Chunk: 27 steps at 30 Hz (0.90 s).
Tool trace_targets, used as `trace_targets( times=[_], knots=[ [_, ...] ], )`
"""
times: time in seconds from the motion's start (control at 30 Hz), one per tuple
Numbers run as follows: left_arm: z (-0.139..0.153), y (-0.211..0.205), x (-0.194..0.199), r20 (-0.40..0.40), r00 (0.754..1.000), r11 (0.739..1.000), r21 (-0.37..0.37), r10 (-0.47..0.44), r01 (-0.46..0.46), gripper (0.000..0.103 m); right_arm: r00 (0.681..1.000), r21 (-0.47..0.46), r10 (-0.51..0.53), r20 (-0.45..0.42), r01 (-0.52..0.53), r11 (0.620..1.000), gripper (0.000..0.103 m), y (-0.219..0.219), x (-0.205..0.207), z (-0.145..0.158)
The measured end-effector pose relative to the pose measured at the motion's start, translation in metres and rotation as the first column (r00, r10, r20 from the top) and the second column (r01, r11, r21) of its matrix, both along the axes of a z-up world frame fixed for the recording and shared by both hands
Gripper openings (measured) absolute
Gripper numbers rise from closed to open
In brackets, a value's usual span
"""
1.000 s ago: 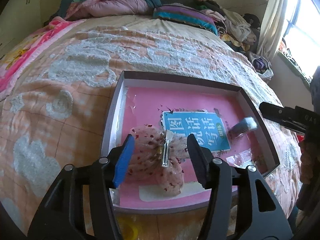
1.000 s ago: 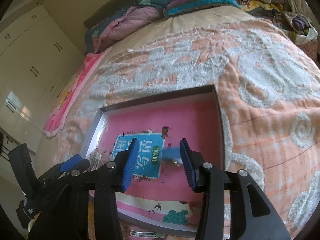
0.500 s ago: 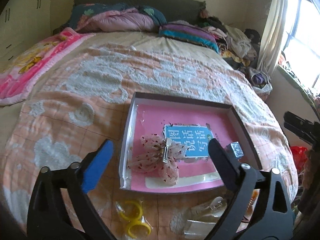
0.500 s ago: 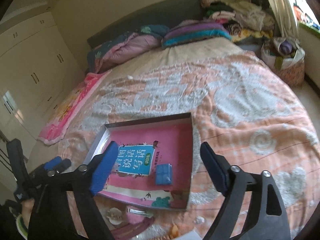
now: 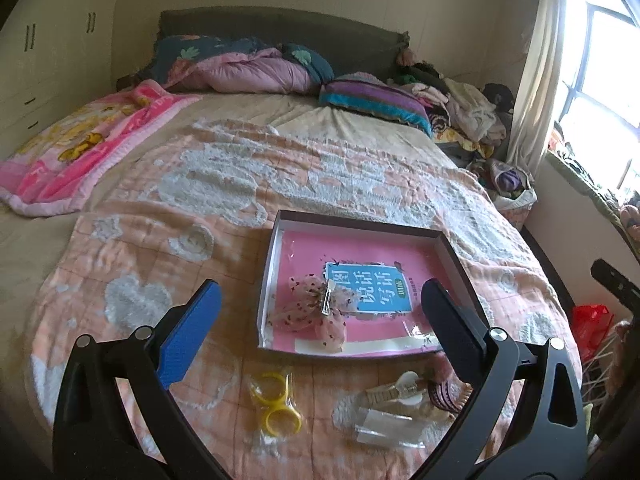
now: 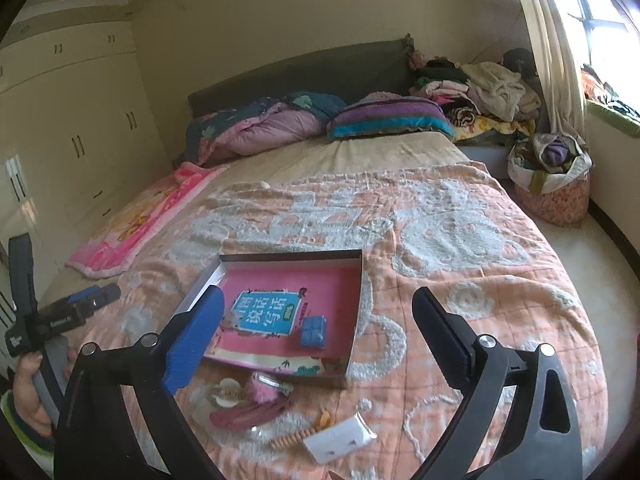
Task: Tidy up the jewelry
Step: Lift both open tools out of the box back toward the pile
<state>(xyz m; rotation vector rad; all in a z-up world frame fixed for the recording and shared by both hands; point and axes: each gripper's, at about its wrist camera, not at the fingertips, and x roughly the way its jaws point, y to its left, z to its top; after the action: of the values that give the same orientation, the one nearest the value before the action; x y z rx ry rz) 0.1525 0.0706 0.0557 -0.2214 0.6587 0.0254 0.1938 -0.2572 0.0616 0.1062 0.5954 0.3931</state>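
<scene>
**Both claws empty, loose pieces at the bed edge: main risks**

We have the left claw [image 5: 316,326] and right claw [image 6: 318,334] both spread wide, holding nothing, hovering above the bed [image 5: 248,184].

Where things sit:
- Box [image 5: 269,268] on the quilt holds the pink bow clip [image 5: 320,312] and, in the right view, a small blue case [image 6: 313,332]. Both rest on the pink liner with the blue label.
- Not boxed yet: yellow rings [image 5: 276,404] in clear wrap, a watch-like piece [image 5: 394,392] on clear packaging, a pink clip [image 6: 266,390], dark pink bands [image 6: 240,414], a beaded strand [image 6: 296,434], a white card [image 6: 340,438].

Risks as we judge them:
- Soft quilt gives under pressure; pressing down for thin items may bury them or pinch fabric.
- Clear wrap is slippery, so the rings could slide out of a pinch.
- Near-edge pile is tangled; lifting one piece may drag another off the bed.
- Bumping the light box rim could shift or tip it.
</scene>
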Motion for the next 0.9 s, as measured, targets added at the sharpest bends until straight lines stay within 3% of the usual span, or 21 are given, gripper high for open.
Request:
trace_targets(
  times=[0.4,0.9],
  knots=[
    [-0.004,-0.005,-0.036,-0.012,1.000,0.999,0.027,-0.018,0.018,0.093,0.997,-0.044,0.064,0.030,-0.063,0.997,0.095,0.008,-0.053,-0.002],
    [-0.027,-0.025,-0.073,-0.068,0.996,0.994,0.081,-0.064,0.069,0.093,0.988,-0.121,0.152,0.005,-0.151,0.981,0.095,0.025,-0.098,-0.033]
  ],
)
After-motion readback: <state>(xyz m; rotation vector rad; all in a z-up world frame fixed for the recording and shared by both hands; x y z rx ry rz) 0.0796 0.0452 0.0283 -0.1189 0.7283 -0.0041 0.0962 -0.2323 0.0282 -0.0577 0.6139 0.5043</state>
